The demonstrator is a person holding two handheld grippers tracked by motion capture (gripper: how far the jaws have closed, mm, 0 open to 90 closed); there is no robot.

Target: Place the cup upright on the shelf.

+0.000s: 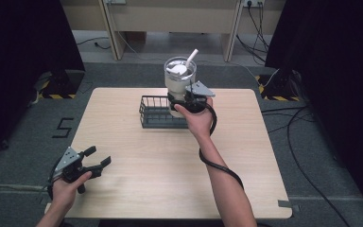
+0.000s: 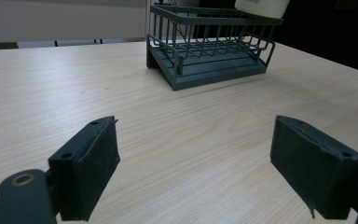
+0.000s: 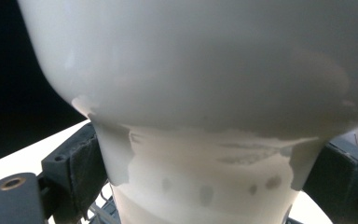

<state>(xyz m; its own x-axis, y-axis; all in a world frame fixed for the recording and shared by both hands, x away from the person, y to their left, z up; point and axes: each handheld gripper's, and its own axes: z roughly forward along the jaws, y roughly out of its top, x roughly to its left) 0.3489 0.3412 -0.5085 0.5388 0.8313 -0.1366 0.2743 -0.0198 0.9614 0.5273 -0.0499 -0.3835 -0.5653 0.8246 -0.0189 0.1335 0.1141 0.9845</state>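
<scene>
A tall white tumbler (image 1: pixel 179 78) with a lid and a white straw (image 1: pixel 191 58) is held upright above the right end of a dark wire basket (image 1: pixel 158 112). My right gripper (image 1: pixel 187 100) is shut on the tumbler's lower part; the cup body (image 3: pixel 200 93) looms close between the two black pads (image 3: pixel 81 170). In the left gripper view the tumbler's base (image 2: pixel 262 6) hangs over the basket (image 2: pixel 209 44). My left gripper (image 1: pixel 97 158) rests low at the table's near left corner, jaws wide apart, nothing between them (image 2: pixel 193 163).
The light wooden table (image 1: pixel 137 161) has bare surface between the basket and the front edge. Cables (image 1: pixel 298 142) lie on the grey floor to the right, and a pale bench (image 1: pixel 170 19) stands beyond the table.
</scene>
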